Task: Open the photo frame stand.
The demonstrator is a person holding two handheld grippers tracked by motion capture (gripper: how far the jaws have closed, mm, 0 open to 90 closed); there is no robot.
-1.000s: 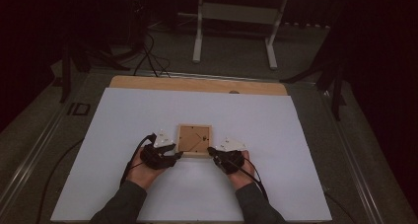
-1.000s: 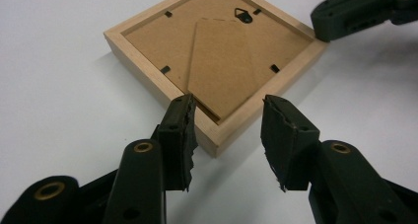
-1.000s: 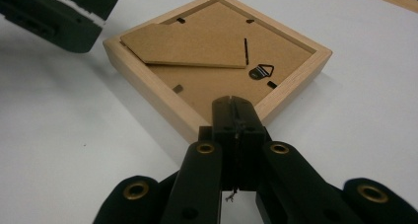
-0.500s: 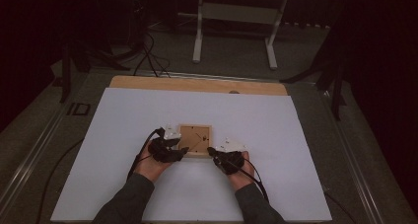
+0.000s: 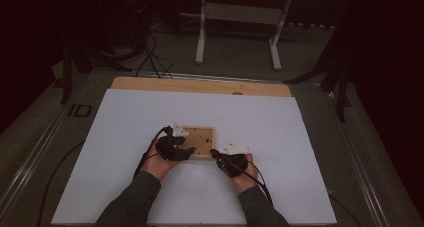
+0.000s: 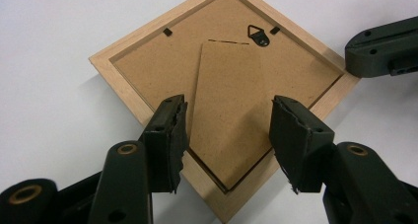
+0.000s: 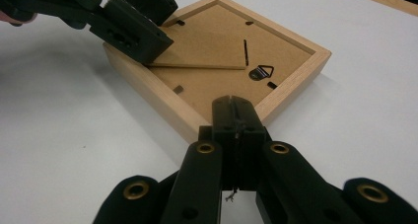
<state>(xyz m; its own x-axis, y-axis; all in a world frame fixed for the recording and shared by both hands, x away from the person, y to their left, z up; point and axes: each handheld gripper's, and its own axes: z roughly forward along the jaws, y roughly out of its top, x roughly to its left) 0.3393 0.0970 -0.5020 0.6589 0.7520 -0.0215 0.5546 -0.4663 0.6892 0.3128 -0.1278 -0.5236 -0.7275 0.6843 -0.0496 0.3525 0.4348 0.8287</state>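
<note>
A square wooden picture frame (image 5: 201,136) lies face down on the white sheet, its brown backing (image 6: 148,61) up, with a metal hanger (image 6: 259,35) and a fold-out stand flap (image 6: 226,86). My left gripper (image 6: 227,105) hovers over the frame's near-left corner. Its jaws have just been opening, and they stand open on either side of the flap, the pads just off its edges. From the high view that gripper (image 5: 182,149) overlaps the frame's left side. My right gripper (image 7: 235,103) is shut, its tips against the frame's near-right corner (image 5: 216,154).
The white sheet (image 5: 125,137) covers the table, with a strip of wooden board (image 5: 200,85) at its far edge. Beyond stand white table legs (image 5: 237,17) and black cables (image 5: 150,52) on the dark floor. Bare sheet lies all around the frame.
My left hand has slid right, and its gripper now sits over the frame's left corner. The right hand and the frame have stayed put.
</note>
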